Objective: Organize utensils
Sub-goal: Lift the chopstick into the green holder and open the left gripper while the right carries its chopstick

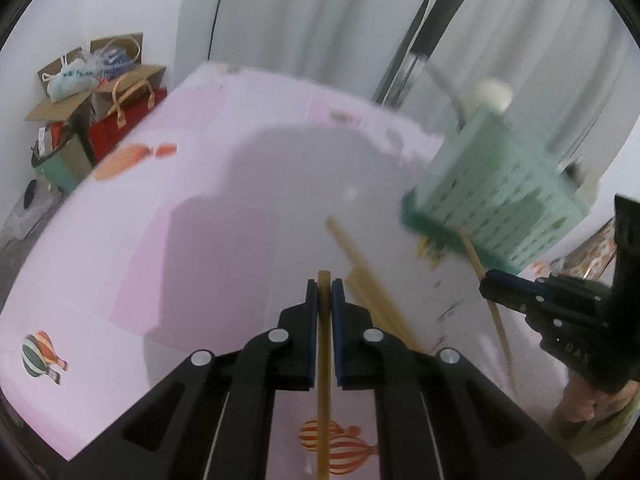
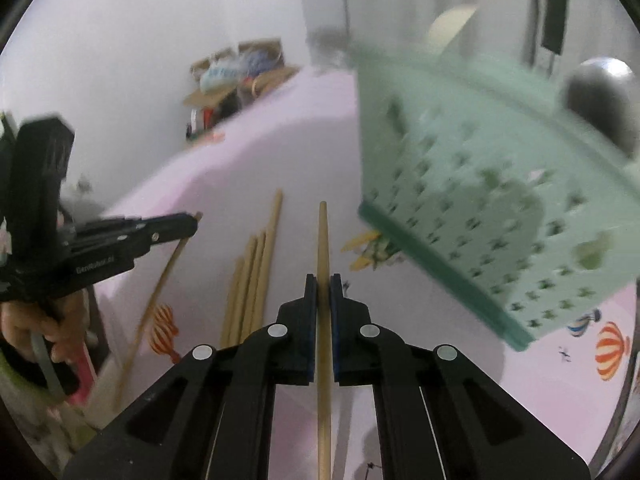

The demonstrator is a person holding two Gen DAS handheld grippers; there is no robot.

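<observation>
Chopstick (image 1: 323, 344) clamped in left hand-held gripper (image 1: 324, 292), another chopstick (image 2: 323, 280) clamped in right hand-held gripper (image 2: 323, 288), green basket (image 2: 500, 200) ahead.

A pink tablecloth (image 1: 224, 184) printed with striped hot-air balloons (image 1: 338, 446) covers the table. Beyond its far edge hang pale grey curtains (image 1: 320, 20). At far left, against a white wall (image 1: 120, 4), stand cardboard boxes (image 1: 56, 96) and what looks like a red bag (image 1: 120, 128).
</observation>
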